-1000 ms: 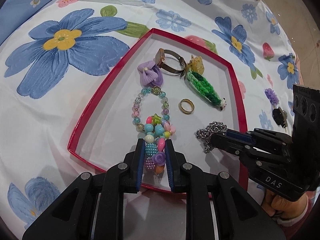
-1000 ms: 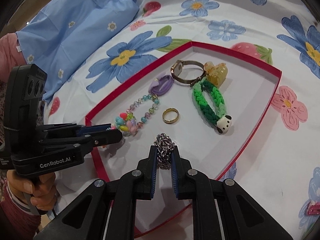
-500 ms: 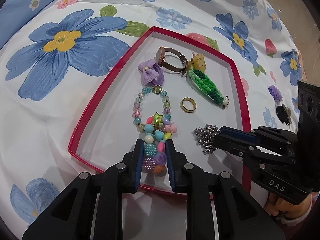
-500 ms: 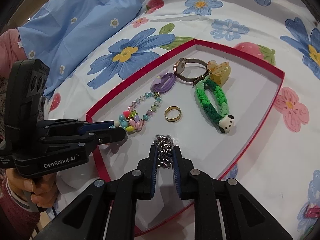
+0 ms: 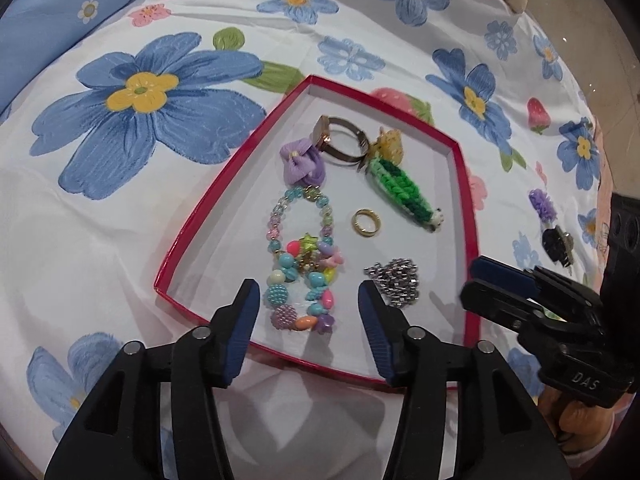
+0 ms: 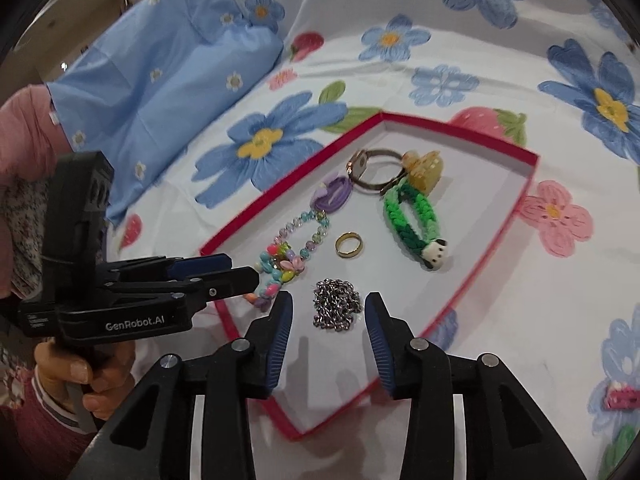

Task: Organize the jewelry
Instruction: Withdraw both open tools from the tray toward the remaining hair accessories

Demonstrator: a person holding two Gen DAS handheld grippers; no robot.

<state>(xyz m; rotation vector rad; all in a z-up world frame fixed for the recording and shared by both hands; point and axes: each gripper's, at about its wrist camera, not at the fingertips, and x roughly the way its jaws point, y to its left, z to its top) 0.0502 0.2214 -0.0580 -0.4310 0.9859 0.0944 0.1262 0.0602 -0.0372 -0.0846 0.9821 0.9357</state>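
the beaded bracelet (image 5: 300,268) lies flat near the front of the red tray (image 5: 224,168), a loop of pastel beads ending in a bunch of bright charms; the silver chain (image 6: 336,309) sits in a loose heap just beside it, also on the tray's white floor; further back lie a gold ring (image 5: 365,222), a green braided band (image 5: 400,186) with a small dog face, a purple bow tie (image 5: 300,160), a watch (image 5: 340,140) and a yellow clip (image 5: 388,142); seven pieces are in the tray, so most of the sorting looks done; off the tray, on the floral bedsheet (image 5: 120,216), a purple piece (image 5: 542,204) and a dark piece (image 5: 556,242) wait, and a pink clip (image 6: 622,400) lies at the far right, so these seem left to gather; the left claw (image 5: 306,320) stands apart with the charms between its fingers, gripping nothing; the right claw (image 6: 326,320) is likewise spread, straddling the chain without touching it.
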